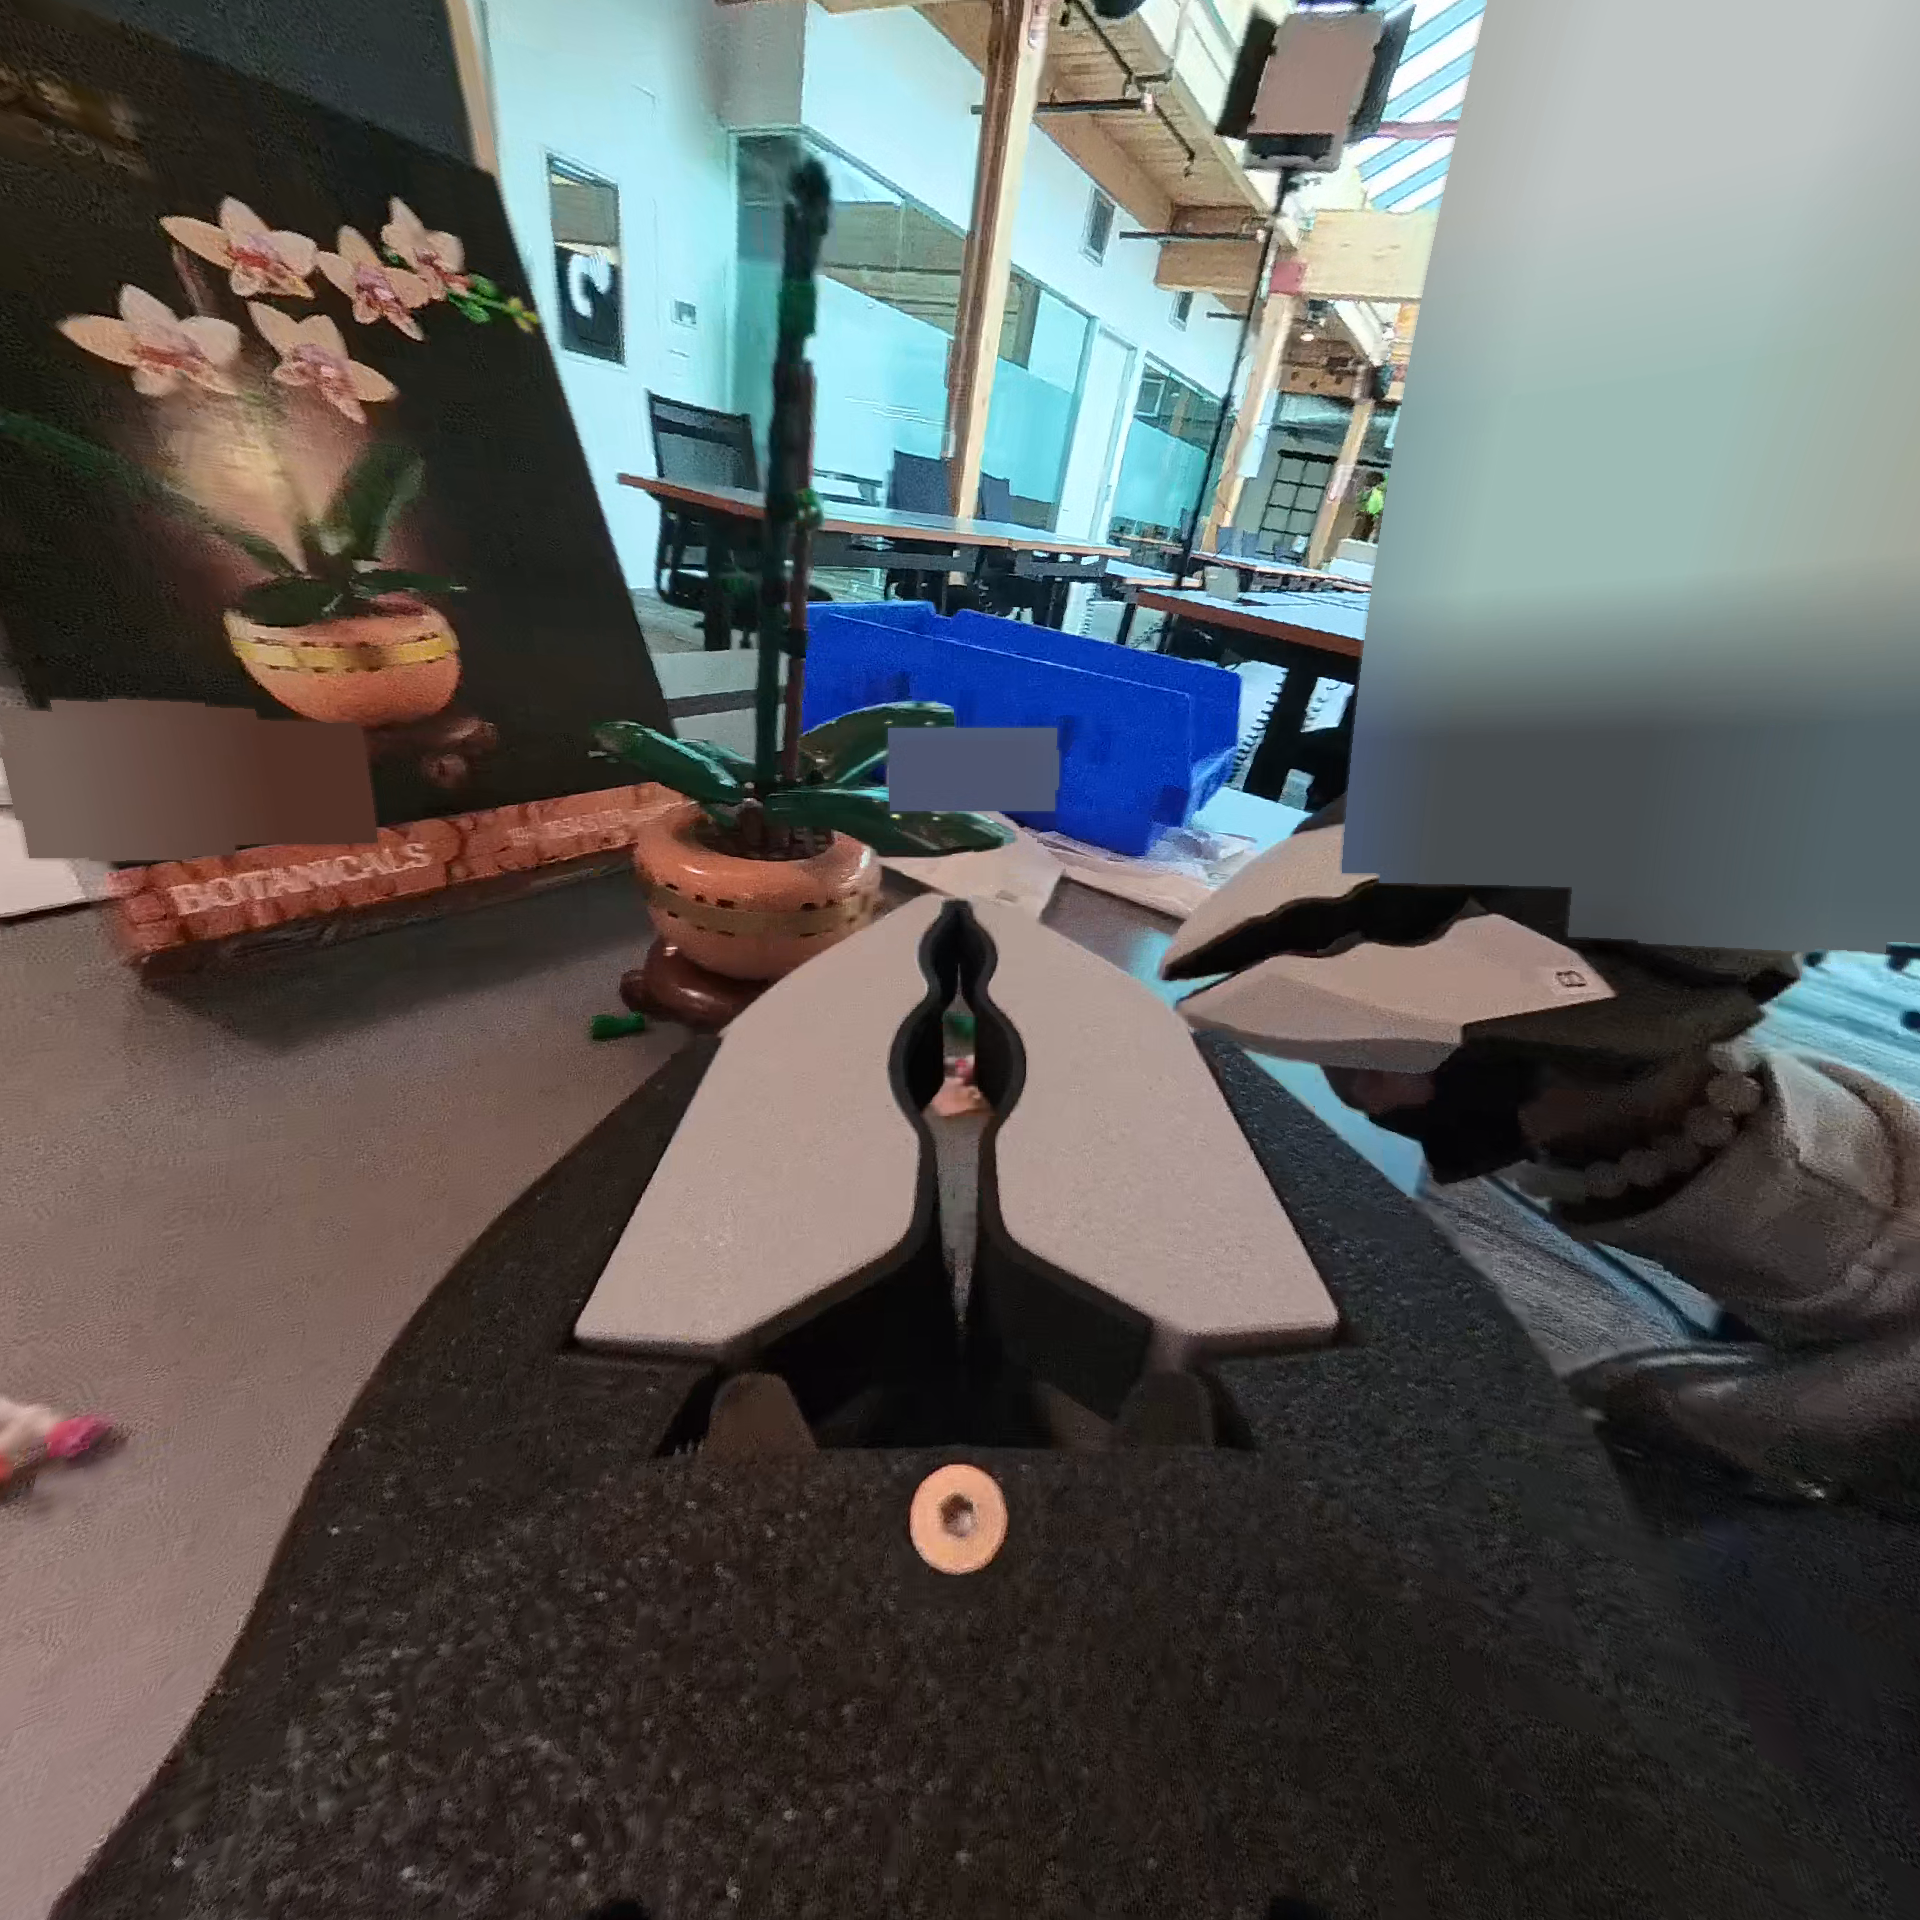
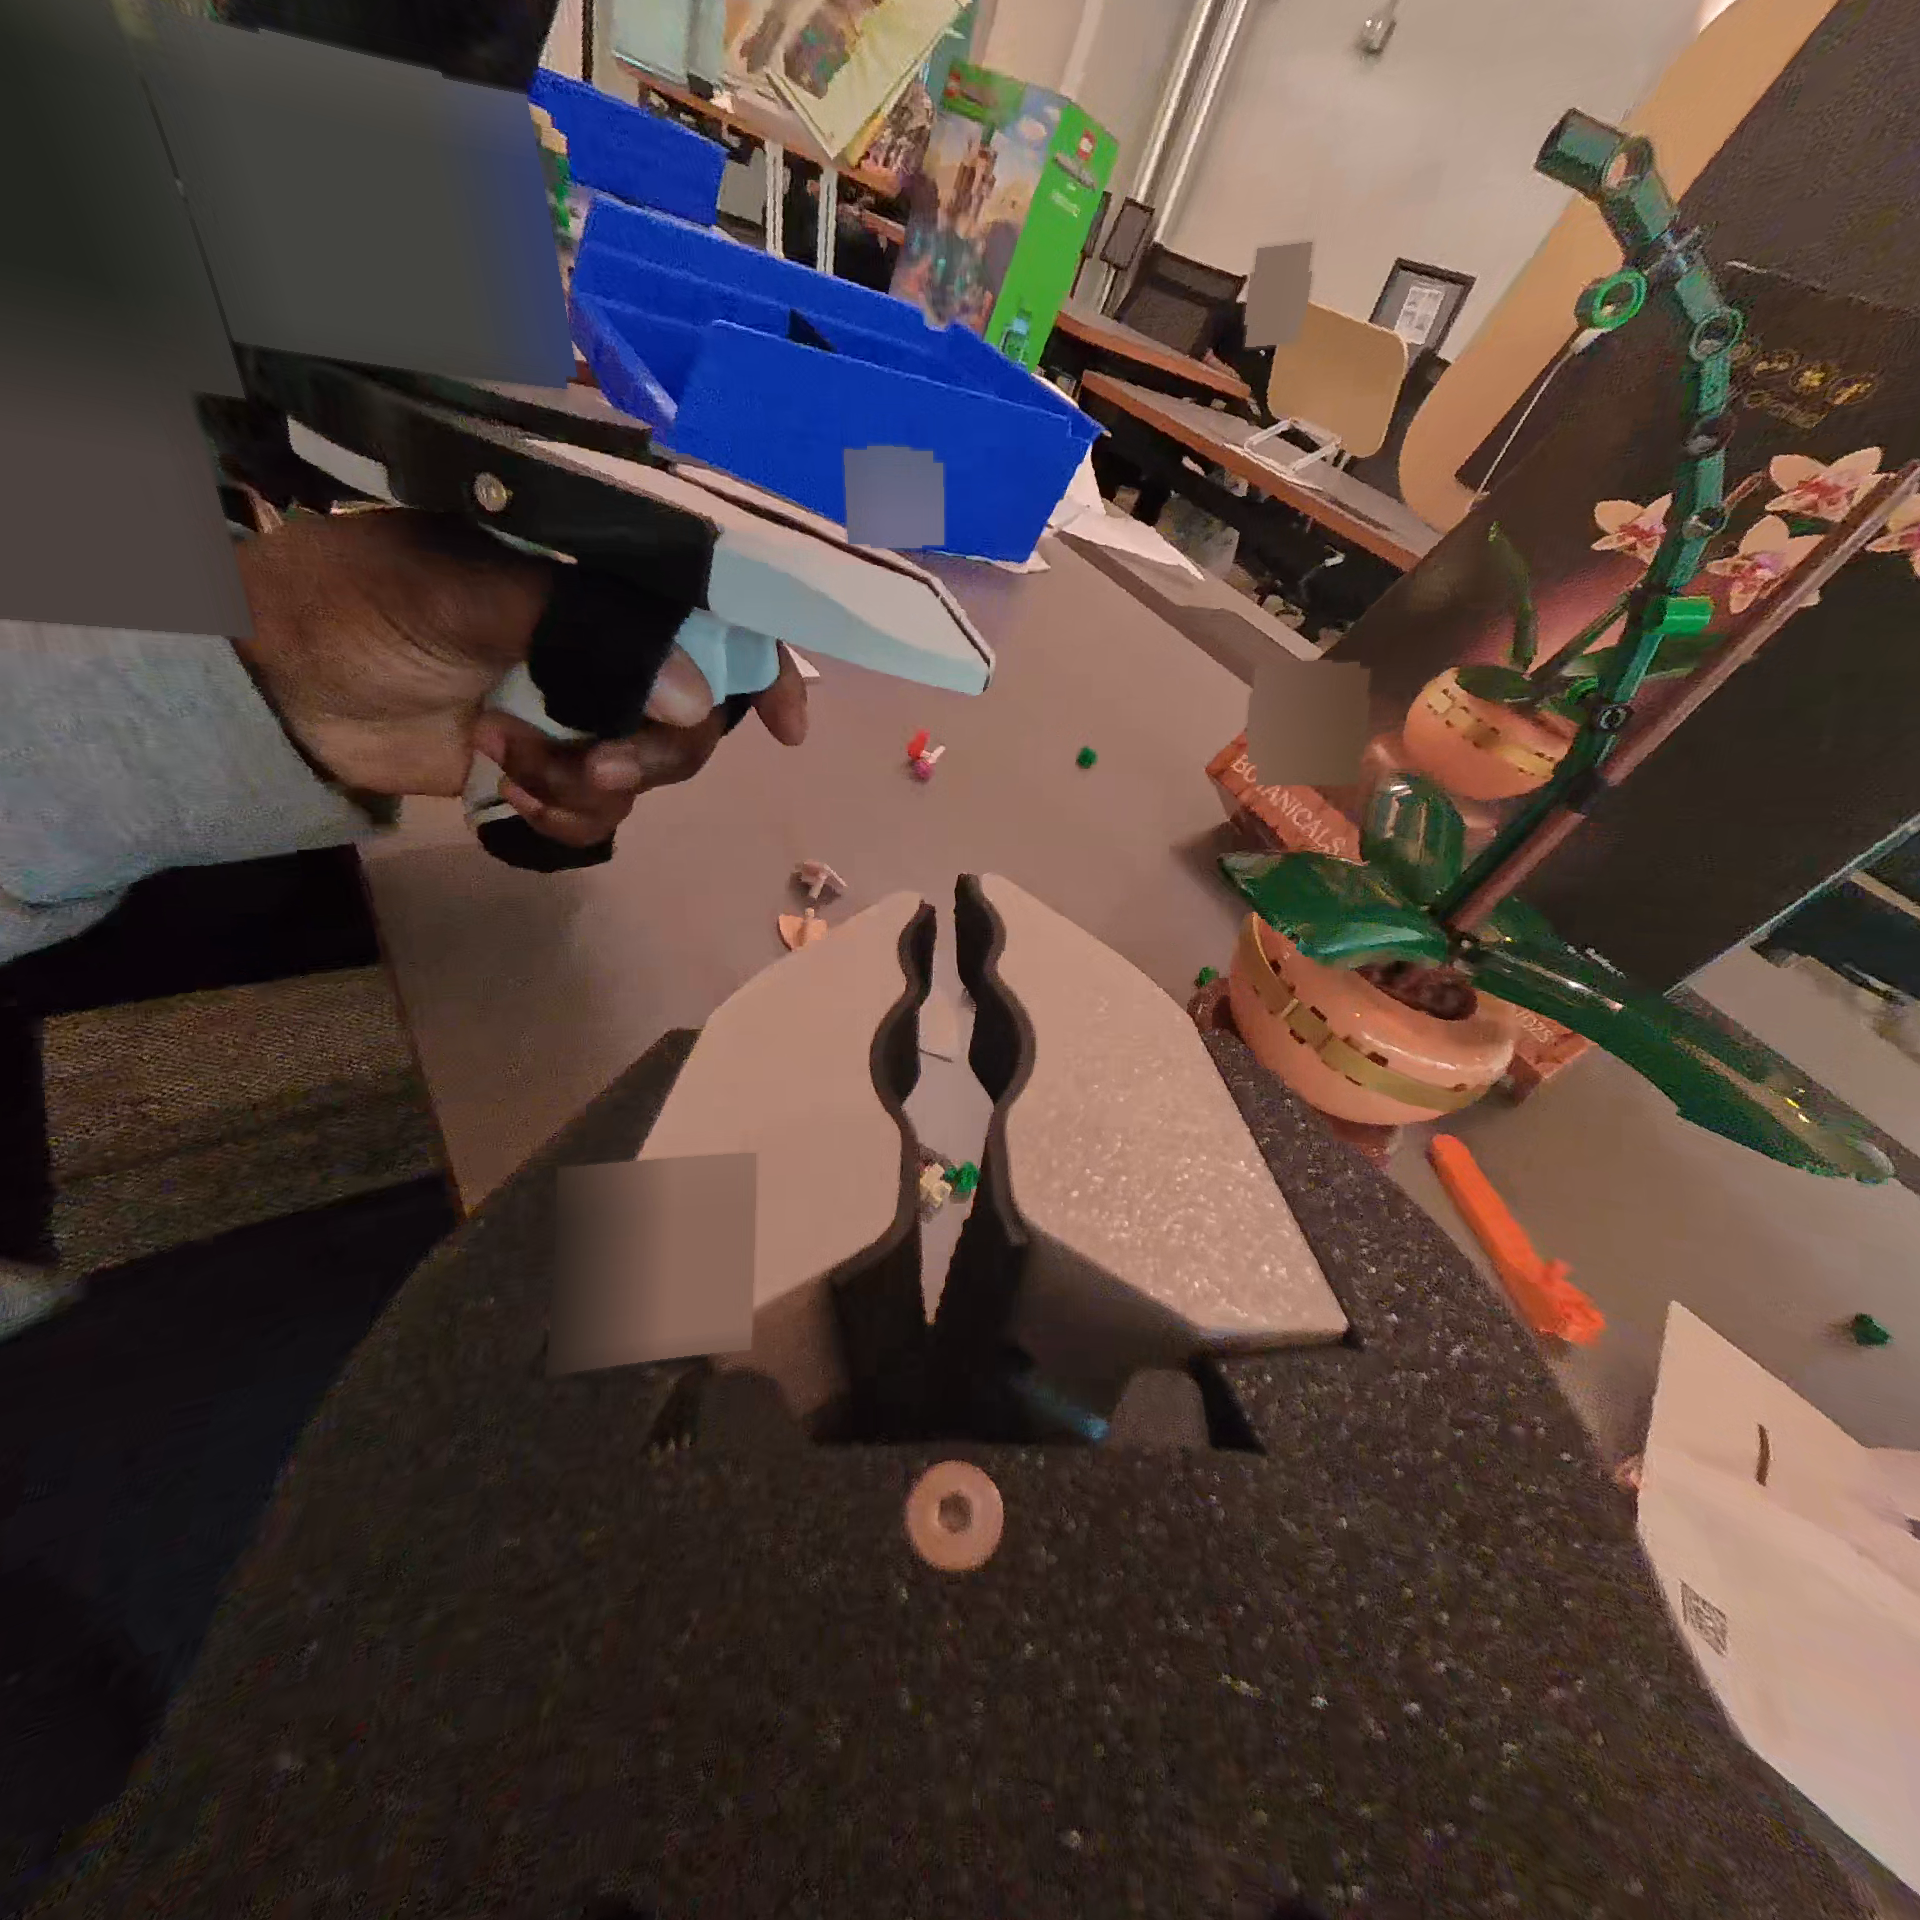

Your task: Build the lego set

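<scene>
L gripper [image 1: 956,920], grey fingers w/ black wavy pads: tips pressed together, nothing visibly clamped; small pale/pink bits glimpsed thru gap behind tips. R gripper [image 2: 943,906]: tips slightly apart, narrow gap, holding nothing, hovering over grey tabletop [image 2: 1039,665]. Tiny white-green lego piece [image 2: 948,1179] seen on table between R fingers. Part-built lego orchid, terracotta pot w/ dark green leaves and tall stem [image 1: 756,883], just ahead of L tips, beside black orchid-print set box [image 1: 312,468]. Blue plastic bin [image 1: 1039,686] behind pot. Orange flat brick separator [image 2: 1512,1242] and white paper bag [image 2: 1787,1507] on R side. Loose bits scattered mid-table [image 2: 923,756]. Office desks, chairs beyond. Table edge near, L of R gripper
</scene>
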`<control>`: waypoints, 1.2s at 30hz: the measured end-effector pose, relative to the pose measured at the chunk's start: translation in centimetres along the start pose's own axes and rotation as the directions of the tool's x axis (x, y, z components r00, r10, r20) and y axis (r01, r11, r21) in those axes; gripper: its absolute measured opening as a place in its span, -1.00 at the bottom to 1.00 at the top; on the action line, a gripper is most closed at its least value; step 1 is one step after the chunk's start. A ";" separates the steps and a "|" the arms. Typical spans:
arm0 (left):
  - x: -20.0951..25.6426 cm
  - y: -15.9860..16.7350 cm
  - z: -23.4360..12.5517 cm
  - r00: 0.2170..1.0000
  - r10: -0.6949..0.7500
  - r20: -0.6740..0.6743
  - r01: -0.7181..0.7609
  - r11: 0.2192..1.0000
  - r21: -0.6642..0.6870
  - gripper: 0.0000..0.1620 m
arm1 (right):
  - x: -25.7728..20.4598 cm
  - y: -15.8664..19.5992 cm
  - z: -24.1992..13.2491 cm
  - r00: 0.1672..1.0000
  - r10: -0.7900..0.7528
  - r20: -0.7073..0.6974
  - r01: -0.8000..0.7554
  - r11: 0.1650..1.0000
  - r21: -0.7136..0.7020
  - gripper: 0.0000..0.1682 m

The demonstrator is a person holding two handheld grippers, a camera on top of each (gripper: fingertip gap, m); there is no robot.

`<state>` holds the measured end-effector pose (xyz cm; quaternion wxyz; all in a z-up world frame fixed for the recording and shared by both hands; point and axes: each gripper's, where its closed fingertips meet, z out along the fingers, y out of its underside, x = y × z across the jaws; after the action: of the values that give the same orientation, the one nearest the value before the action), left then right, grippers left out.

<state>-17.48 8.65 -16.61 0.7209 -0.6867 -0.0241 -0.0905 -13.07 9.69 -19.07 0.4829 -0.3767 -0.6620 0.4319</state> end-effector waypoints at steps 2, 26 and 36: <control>-2.3 -0.6 -1.5 0.994 0.027 0.102 -0.027 1.000 -0.001 -1.00 | 0.5 -0.2 0.4 1.000 0.002 -0.006 -0.002 1.000 -0.002 -0.96; -16.9 7.8 -5.5 0.786 0.443 -0.432 -0.607 0.419 -0.675 -0.76 | 0.6 1.6 -0.9 0.997 -0.050 -0.052 0.047 0.997 -0.061 -0.96; -11.2 3.3 -3.1 0.698 0.643 -0.314 -0.711 0.570 -0.412 -0.88 | -0.5 1.5 0.1 0.994 0.088 0.064 -0.088 0.996 0.000 -0.95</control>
<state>-28.18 6.74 -21.84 0.4938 -0.7985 0.3119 0.1457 -12.90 9.71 -20.63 0.4425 -0.3906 -0.6593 0.4657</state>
